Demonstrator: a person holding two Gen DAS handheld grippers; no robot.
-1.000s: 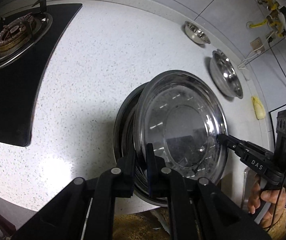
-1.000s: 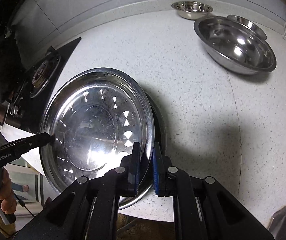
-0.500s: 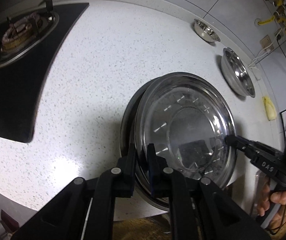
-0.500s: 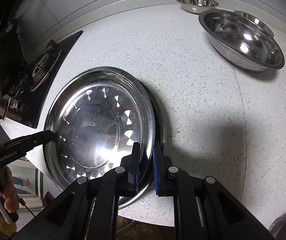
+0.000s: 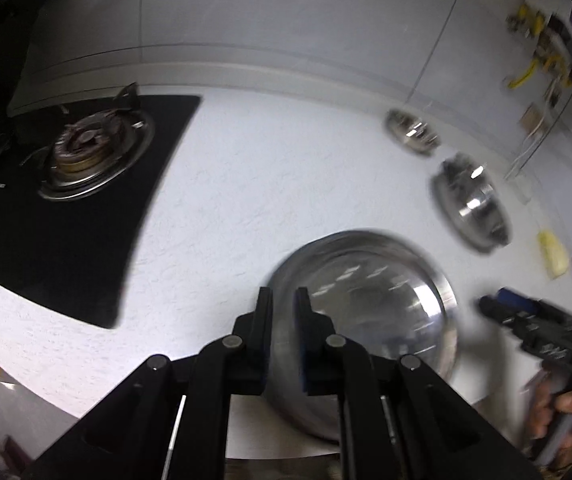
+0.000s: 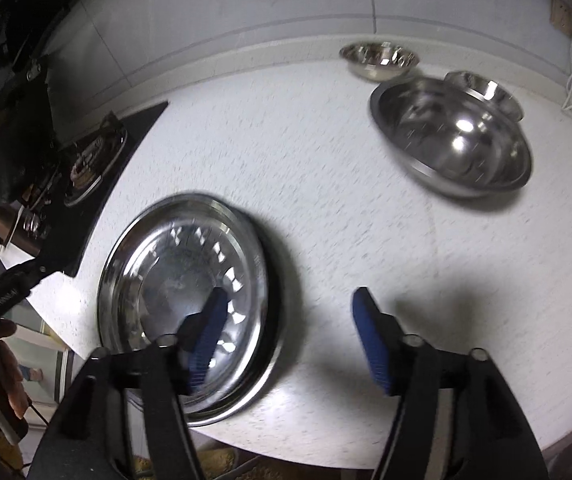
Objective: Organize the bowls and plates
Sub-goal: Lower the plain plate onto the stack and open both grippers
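The countertop fills both views, with the gas hob at upper left. The plate stack lies flat at lower centre-left of the right wrist view, hollow facing up, close to the counter's front edge; being round, it has no long axis. Whether the upper plate sits fully nested cannot be told through the blur.

The large bowl stands mouth-up at upper right, with two small bowls behind it near the wall.

The right gripper is spread wide, its left finger over the stack, holding nothing. The left gripper shows a narrow gap between its fingers at the stack's near rim; whether it pinches the rim cannot be told.

Risk: a sideways pull on the rim could slide the stack off the front edge. A finger dragging across the polished metal could also shift the upper plate.
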